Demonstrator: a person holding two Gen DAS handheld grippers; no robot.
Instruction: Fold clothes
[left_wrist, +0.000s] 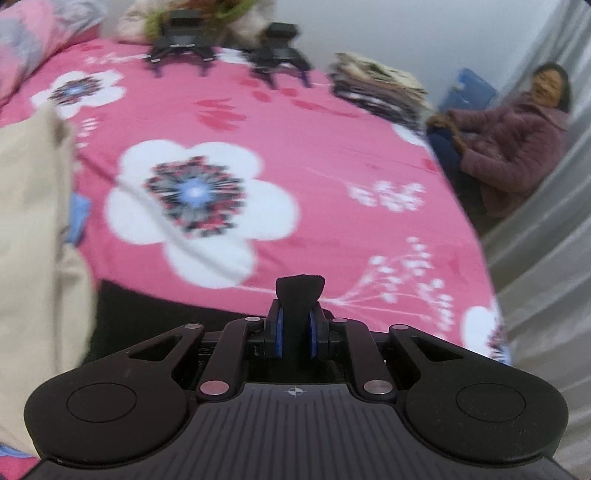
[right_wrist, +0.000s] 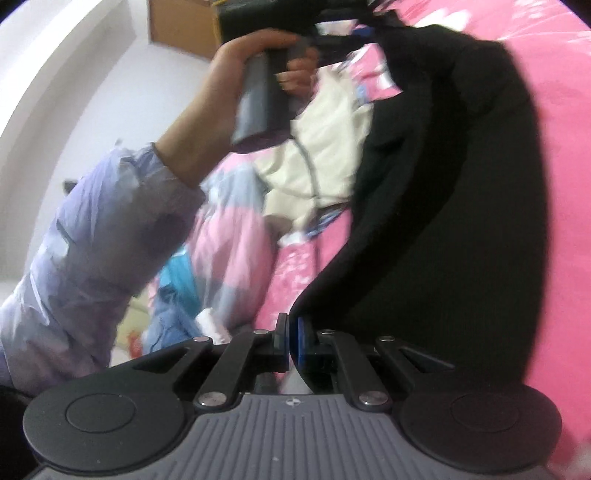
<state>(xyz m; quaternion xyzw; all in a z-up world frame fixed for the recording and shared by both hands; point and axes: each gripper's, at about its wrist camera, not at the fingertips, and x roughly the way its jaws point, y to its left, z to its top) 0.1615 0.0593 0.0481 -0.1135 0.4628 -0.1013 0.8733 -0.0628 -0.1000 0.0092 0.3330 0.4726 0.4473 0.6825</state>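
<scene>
- Left wrist view, far left: a cream garment (left_wrist: 33, 229) is lying bunched at the edge of the pink floral bedspread (left_wrist: 303, 147).
- Centre: the left gripper (left_wrist: 297, 321) is pinching a fold of the black garment (left_wrist: 300, 291); the jaws are standing nearly closed on the cloth.
- Top: two spare grippers (left_wrist: 229, 48) are sitting on the bedspread, with a stack of folded clothes (left_wrist: 376, 85) to their right.
- Far right: a seated person (left_wrist: 517, 136) is leaning near a grey curtain (left_wrist: 554, 258).
- Right wrist view, left: a lilac sleeve (right_wrist: 99, 229) and hand (right_wrist: 236, 74) are gripping the left gripper's handle (right_wrist: 262, 96).
- Centre: the right gripper (right_wrist: 291, 339) is clamping the black garment's edge, jaws almost fully closed.
- Right: the black garment is draping across the bedspread between both grippers.
</scene>
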